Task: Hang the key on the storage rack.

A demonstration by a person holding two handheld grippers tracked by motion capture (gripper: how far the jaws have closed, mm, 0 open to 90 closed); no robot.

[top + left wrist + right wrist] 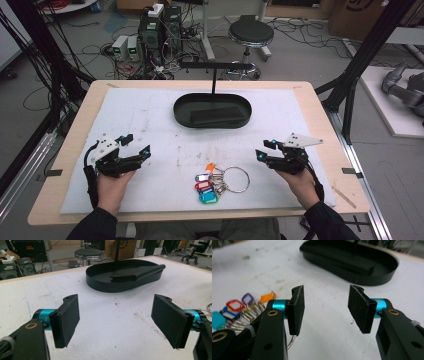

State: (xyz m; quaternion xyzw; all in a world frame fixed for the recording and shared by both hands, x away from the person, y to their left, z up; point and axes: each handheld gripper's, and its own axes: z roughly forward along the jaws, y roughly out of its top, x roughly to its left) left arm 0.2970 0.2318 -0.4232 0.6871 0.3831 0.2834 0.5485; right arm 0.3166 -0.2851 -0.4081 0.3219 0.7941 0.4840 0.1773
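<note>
Two claws rest apart on the bench: left claw point(136, 145) open, idle; right claw point(265, 150) open, empty, angled toward the keys point(216, 181), presumably to grasp them.

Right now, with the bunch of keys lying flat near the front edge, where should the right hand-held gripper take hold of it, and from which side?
Probably at the big metal ring, on its bare arc facing the right hand-held gripper. Come from above, one jaw inside the loop and one outside. The ring lies flat and open, while the coloured tags crowd its left side and overlap.
</note>
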